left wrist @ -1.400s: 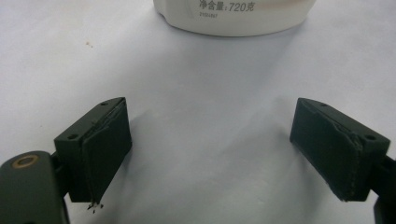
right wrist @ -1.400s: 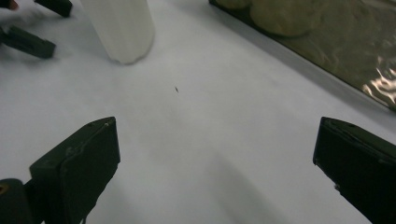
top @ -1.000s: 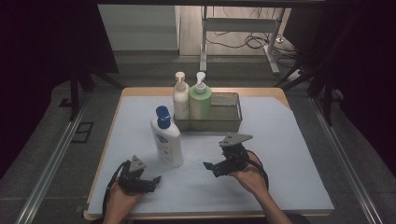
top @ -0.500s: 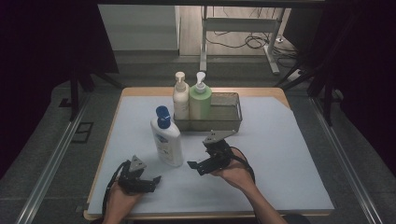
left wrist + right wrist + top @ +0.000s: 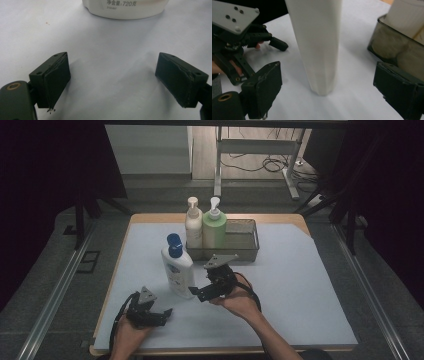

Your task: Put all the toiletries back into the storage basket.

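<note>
A white bottle (image 5: 178, 270) with a blue cap stands upright on the pale mat. My right gripper (image 5: 196, 295) reaches at it from the right, low near its base. Its jaws have just been closing a little but still stand wide. In the right gripper view the bottle (image 5: 318, 37) rises in the gap between the jaws of my right gripper (image 5: 332, 87), and neither pad touches it. My left gripper (image 5: 165, 314) rests at the front left, open and empty. In its own view the left gripper (image 5: 112, 82) faces the bottle's base (image 5: 125, 10).
A dark mesh basket (image 5: 245, 251) behind the bottle holds a cream pump bottle (image 5: 193, 227) and a green pump bottle (image 5: 214, 230). The basket's corner (image 5: 387, 42) lies close to the right jaw. The mat (image 5: 300, 285) stretches to the right.
My right gripper has moved left across the mat toward the white bottle and now sits beside its base. The left gripper has stayed where it was.
</note>
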The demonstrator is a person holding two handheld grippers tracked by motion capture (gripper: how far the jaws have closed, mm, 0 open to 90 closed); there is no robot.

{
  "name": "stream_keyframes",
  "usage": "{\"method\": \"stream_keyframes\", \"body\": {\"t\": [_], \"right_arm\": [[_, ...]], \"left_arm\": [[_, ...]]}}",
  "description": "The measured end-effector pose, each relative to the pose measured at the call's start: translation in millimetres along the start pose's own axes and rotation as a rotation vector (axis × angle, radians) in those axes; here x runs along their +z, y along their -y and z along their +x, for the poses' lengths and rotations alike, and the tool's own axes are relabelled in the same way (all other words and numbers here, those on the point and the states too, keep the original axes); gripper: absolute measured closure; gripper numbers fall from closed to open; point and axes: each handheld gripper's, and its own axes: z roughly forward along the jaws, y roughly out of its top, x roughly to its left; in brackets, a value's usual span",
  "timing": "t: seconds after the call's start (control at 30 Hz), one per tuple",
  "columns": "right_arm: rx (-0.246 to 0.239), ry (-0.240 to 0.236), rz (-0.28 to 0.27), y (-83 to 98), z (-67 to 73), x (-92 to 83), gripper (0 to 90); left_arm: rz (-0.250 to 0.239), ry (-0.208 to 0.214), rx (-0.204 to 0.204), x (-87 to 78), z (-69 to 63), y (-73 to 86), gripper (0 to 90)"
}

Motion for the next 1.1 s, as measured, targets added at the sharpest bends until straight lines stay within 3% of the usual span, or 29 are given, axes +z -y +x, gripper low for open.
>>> {"method": "stream_keyframes", "body": {"t": [0.17, 0.67, 1.1], "right_arm": [[0.003, 0.018, 0.000, -8.9, 5.1, 9.7, 12.8], [-0.076, 0.076, -0.017, -27.5, 19.6, 37.1, 18.2], [-0.076, 0.091, -0.046, -40.1, 25.5, 51.3, 28.6]], "left_arm": [[0.000, 0.000, 0.000, 0.0, -0.1, 0.0, 12.1], [0.000, -0.001, 0.000, 0.1, -0.1, -0.1, 12.2], [0.001, -0.001, -0.001, 0.1, -0.2, 0.0, 12.2]]}}
